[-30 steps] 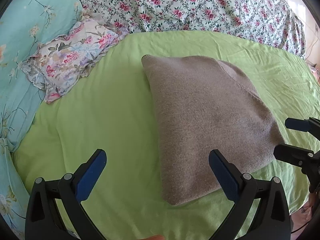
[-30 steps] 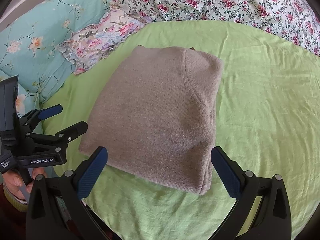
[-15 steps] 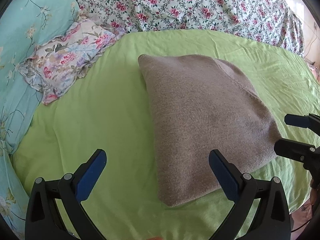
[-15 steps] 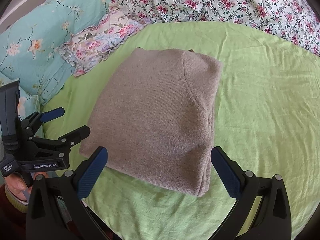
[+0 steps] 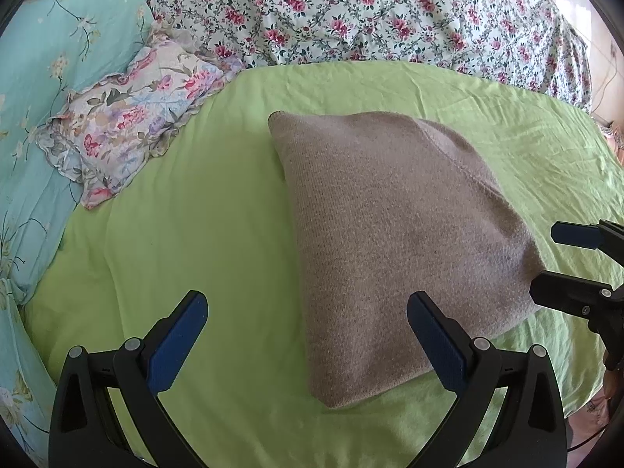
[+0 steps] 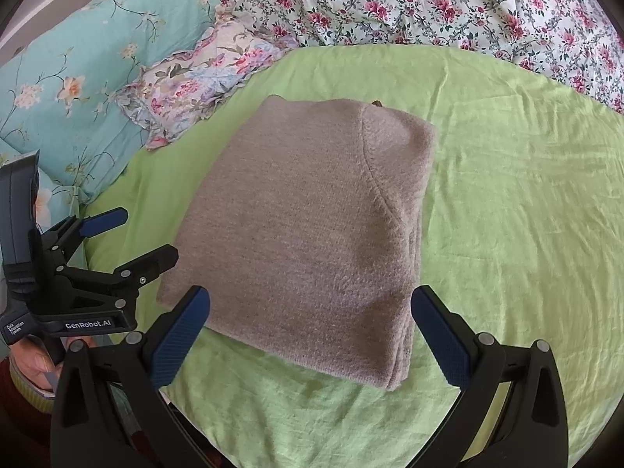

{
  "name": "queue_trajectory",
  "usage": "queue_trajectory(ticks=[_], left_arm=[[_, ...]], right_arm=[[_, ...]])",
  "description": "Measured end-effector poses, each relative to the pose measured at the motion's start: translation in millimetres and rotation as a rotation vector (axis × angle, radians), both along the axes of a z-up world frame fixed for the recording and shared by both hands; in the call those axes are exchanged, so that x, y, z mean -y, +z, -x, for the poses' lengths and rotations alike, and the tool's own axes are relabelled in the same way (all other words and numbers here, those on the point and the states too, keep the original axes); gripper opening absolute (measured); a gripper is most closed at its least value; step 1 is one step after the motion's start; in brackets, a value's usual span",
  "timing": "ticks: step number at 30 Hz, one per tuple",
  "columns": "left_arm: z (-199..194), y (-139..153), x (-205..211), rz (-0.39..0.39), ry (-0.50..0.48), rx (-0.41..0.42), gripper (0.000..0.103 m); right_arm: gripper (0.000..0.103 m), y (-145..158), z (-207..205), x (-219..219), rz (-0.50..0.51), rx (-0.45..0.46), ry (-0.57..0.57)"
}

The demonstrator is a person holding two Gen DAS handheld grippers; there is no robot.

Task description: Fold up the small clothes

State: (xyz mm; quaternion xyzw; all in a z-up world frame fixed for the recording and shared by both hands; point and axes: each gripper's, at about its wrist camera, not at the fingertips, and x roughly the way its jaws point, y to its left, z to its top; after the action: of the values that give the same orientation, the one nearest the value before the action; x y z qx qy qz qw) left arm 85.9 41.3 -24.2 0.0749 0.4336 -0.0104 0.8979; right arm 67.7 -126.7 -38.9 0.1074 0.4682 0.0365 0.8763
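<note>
Sweater (image 6: 308, 226): grey-brown knit, folded into a compact, roughly square packet, lying flat near the middle of the green sheet (image 6: 507, 202). Edges stacked at its near right corner; a sleeve seam curves across the top layer. Nothing grips it.

Left tongs (image 5: 308, 335): jaws wide apart, empty, hanging just off the sweater's near left edge; right blue pad over the sweater's near corner, left pad over bare sheet. Contact with the knit not evident, though the fisheye makes height hard to judge.

Right tongs (image 6: 310, 329): jaws wide apart, empty, straddling the sweater's near edge from above.

Change over the last second: very little. The sweater keeps the same shape and the same spot on the sheet; in the left view it has slid slightly toward the near edge of the frame, consistent with a small drift of the left tongs rather than of the cloth. Both tongs were already spread and remain so.

Reading: the fold looks finished and released. The tongs are idling or backing away, not setting up another fold. Remaining work, if any, is a light tidy of the stacked edges.

Beyond the sweater: small frilled flowered pillow (image 6: 195, 85) to its far left, turquoise quilt (image 6: 78, 89) past that, rose-print quilt (image 6: 429, 4) along the far side.
</note>
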Motion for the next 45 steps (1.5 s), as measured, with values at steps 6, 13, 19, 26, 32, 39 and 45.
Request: queue_trajectory(ticks=[6,13,19,26,32,39,45], left_arm=[[-0.7,0.0,0.4,0.001,0.001,-0.002,0.102],[-1.7,0.3,0.3,0.009,0.002,0.000,0.102],[-1.0,0.9,1.3,0.006,0.005,0.002,0.102],[-0.2,2.4,1.0,0.009,0.007,0.007,0.102],[-0.2,3.3,0.7,0.012,0.010,0.008,0.102],[0.7,3.5,2.0,0.007,0.016,0.009,0.102],[1.0,3.5,2.3,0.009,0.016,0.011,0.102]], right_arm=[[0.103,0.1,-0.4,1.0,0.007,-0.001,-0.001],[0.103,-0.8,-0.6,2.6,0.018,-0.006,-0.004],[0.103,-0.3,-0.3,3.9,0.017,-0.002,-0.007],[0.103,1.0,0.3,4.8,0.030,0.001,-0.015],[0.103,1.6,0.2,5.9,0.034,0.005,-0.029],[0.103,2.2,0.6,4.4,0.034,0.008,-0.030],[0.103,3.6,0.1,5.7,0.033,0.009,-0.029]])
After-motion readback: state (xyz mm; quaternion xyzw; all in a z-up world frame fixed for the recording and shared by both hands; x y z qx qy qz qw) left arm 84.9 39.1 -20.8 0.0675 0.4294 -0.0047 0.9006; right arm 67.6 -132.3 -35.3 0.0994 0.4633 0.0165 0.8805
